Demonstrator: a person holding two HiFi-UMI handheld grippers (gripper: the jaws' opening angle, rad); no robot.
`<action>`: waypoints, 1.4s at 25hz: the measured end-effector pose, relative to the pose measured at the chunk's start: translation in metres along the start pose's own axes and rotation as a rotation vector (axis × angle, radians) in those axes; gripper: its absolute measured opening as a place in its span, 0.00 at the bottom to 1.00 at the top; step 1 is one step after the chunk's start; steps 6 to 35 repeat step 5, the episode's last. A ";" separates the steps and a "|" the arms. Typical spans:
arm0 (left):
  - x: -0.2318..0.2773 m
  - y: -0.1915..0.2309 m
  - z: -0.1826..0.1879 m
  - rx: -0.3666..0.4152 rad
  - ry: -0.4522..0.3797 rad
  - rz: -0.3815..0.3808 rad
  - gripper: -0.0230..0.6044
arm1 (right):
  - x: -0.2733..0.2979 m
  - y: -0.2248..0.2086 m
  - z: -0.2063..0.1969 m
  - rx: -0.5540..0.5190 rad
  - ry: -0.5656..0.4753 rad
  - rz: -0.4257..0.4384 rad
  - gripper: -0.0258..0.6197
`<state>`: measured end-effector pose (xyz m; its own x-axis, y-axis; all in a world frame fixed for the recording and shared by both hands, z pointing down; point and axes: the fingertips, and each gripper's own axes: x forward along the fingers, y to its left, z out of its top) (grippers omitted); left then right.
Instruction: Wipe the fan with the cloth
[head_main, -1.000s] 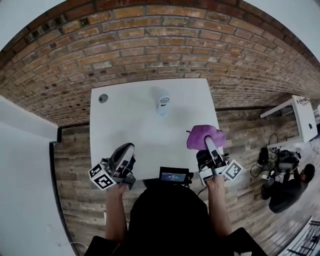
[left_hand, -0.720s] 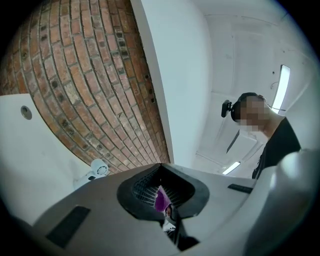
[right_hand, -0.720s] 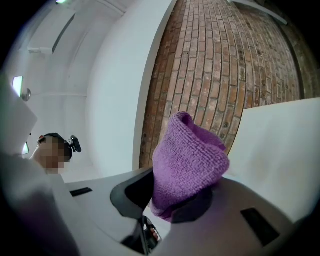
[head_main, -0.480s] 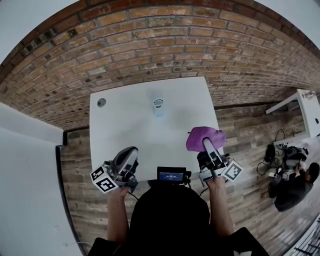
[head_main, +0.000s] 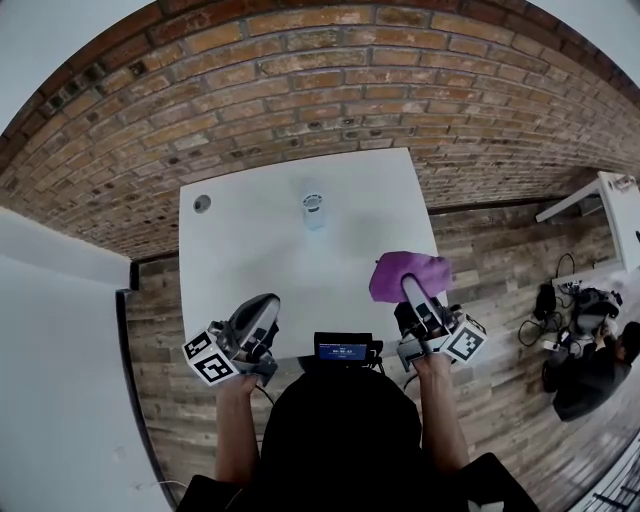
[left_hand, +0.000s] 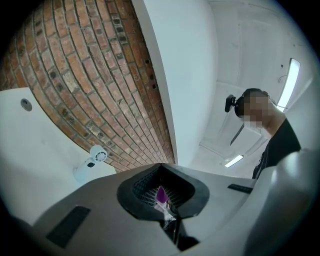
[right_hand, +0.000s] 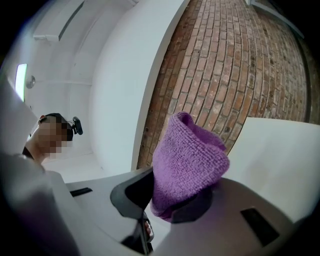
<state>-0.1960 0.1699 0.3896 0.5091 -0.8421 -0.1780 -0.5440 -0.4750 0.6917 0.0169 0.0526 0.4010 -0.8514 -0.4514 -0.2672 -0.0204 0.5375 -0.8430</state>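
Note:
A small white fan (head_main: 314, 210) stands upright near the far middle of the white table (head_main: 240, 250); the left gripper view shows the fan (left_hand: 90, 161) too, far ahead. My right gripper (head_main: 412, 285) hangs over the table's near right corner, shut on a purple cloth (head_main: 408, 272) that bunches up above its jaws. In the right gripper view the cloth (right_hand: 187, 162) stands up out of the pinch. My left gripper (head_main: 262, 303) is at the table's near left edge, shut with nothing held. Both grippers are well short of the fan.
A round cable hole (head_main: 202, 203) sits in the table's far left corner. A brick wall (head_main: 300, 90) runs behind the table. A small screen (head_main: 344, 351) is at the near edge. A person (head_main: 590, 375) crouches on the wooden floor at far right, near another white table (head_main: 620, 215).
My left gripper has shifted a little to the right along the near edge. The right gripper and cloth have barely moved.

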 end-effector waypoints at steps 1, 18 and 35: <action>0.001 0.000 -0.001 -0.001 0.003 0.003 0.05 | 0.000 0.001 0.001 -0.008 0.002 0.003 0.13; 0.004 -0.002 -0.006 -0.009 0.009 0.013 0.05 | -0.004 0.002 0.002 -0.014 0.005 0.007 0.13; 0.004 -0.002 -0.006 -0.009 0.009 0.013 0.05 | -0.004 0.002 0.002 -0.014 0.005 0.007 0.13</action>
